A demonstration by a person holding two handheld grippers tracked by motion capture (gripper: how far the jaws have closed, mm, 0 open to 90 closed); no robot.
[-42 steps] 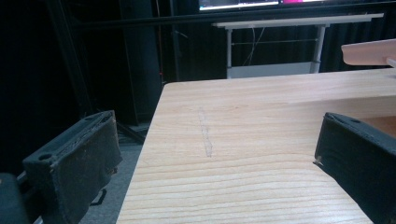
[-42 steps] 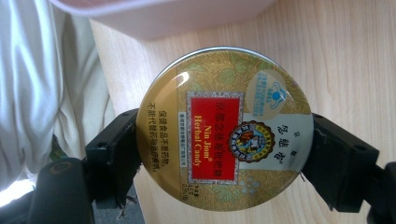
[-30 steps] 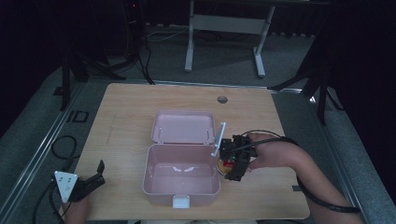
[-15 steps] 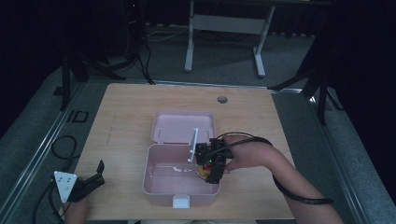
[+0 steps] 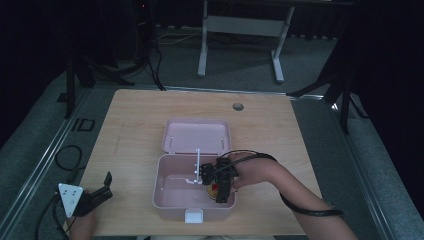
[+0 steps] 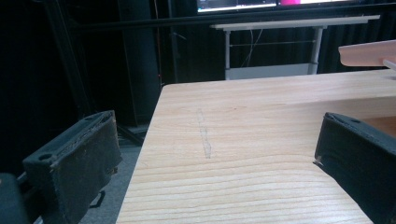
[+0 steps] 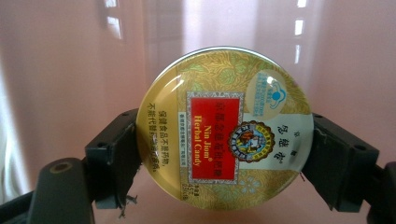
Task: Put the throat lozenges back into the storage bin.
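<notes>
A pink plastic box [image 5: 165,197] stands open near the table's front edge, its lid [image 5: 196,135] folded back flat behind it. My right gripper [image 5: 219,187] reaches down into the box's right half, shut on a round gold candy tin [image 7: 223,128] with a red label; both jaws press its rim, and pink box wall fills the background. The tin [image 5: 212,190] peeks out yellow and red under the gripper in the high view. My left gripper [image 5: 100,192] rests open at the front left table corner, nothing between its fingers [image 6: 74,163].
A white stick-like part [image 5: 197,162] rises from the right gripper above the box. A small round hole [image 5: 238,106] sits at the back of the wooden table [image 5: 135,120]. Stands and cables crowd the dark floor behind.
My right gripper has carried the tin leftward from beside the box, over its right wall, and down into the box. The left gripper has stayed put.
</notes>
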